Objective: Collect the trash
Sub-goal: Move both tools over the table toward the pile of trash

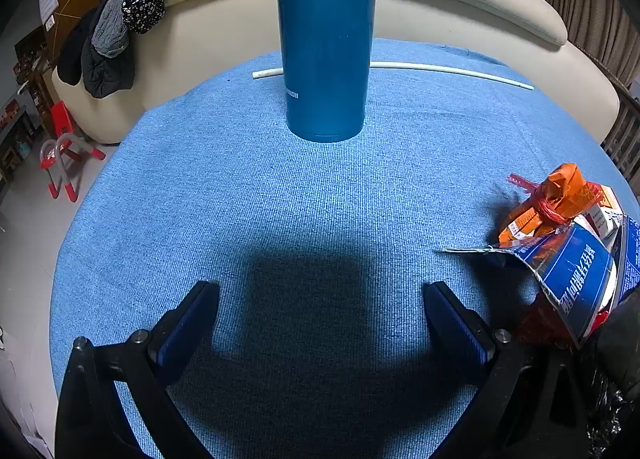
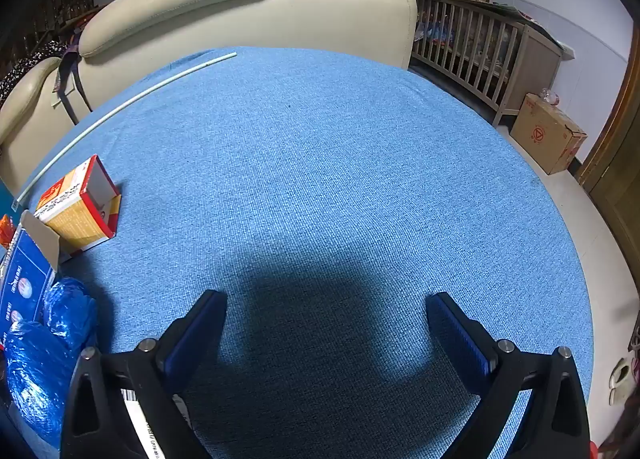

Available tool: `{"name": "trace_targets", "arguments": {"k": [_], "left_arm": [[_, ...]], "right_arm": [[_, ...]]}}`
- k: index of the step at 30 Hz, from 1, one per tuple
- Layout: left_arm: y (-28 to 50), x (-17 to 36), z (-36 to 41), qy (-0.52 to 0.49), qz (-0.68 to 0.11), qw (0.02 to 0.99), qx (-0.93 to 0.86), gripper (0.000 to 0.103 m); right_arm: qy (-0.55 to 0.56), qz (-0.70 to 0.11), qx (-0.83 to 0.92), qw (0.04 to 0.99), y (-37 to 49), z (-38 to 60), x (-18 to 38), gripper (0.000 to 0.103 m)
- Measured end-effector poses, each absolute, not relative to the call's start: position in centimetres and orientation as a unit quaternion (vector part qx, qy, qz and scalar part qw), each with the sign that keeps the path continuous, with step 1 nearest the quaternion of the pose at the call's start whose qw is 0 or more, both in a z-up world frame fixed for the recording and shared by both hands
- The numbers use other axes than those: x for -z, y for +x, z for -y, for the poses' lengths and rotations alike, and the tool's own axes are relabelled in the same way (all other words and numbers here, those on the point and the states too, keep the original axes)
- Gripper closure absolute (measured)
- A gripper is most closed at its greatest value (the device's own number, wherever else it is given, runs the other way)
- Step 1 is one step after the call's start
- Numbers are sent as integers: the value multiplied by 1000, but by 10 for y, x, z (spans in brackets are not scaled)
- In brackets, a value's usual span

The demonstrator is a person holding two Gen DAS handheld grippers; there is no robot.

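Trash [image 1: 560, 243] lies beside left tongs [image 1: 320, 299]; right tongs [image 2: 326, 311] likewise spread, empty.

bottle [image 1: 326, 39]: top cut off by the upper edge
white tube [image 1: 452, 73]: middle hidden behind the bottle
blue wrapper [image 2: 40, 359]: cut off — left edge

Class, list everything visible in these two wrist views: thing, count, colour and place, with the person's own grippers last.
Bottle: 1, teal, upright, table's far middle.
Tube: 1, white, thin, along the far edge.
Box: 1, red and yellow, open, between the grippers' views.
Wrapper: 1, orange, beside the box.
Packet: 1, blue, torn.
Bag: 1, blue, crumpled.
Table: 1, blue cloth.
Sofa: 1, cream, behind.
Left gripper: open.
Right gripper: open.
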State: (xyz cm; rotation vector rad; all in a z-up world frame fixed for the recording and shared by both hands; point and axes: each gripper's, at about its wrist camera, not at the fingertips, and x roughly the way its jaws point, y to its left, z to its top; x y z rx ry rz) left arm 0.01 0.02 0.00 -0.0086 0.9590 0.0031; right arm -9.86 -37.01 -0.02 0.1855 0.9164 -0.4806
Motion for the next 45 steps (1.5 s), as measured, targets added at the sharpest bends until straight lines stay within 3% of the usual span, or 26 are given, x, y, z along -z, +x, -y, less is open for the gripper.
{"name": "trace_targets", "arguments": {"k": [19, 30, 37, 45], "left_arm": [[-16, -11, -9, 0, -457, 889, 12, 0], [-55, -64, -23, -7, -401, 916, 10, 0], [-84, -95, -18, -5, -372, 927, 37, 0], [-108, -88, -10, 8, -381, 923, 60, 0]], "right_arm": [[98, -450, 225, 859, -99, 374, -4, 0], [97, -341, 207, 912, -176, 353, -84, 0], [115, -329, 165, 923, -218, 313, -91, 0], [132, -331, 143, 923, -245, 289, -84, 0]]}}
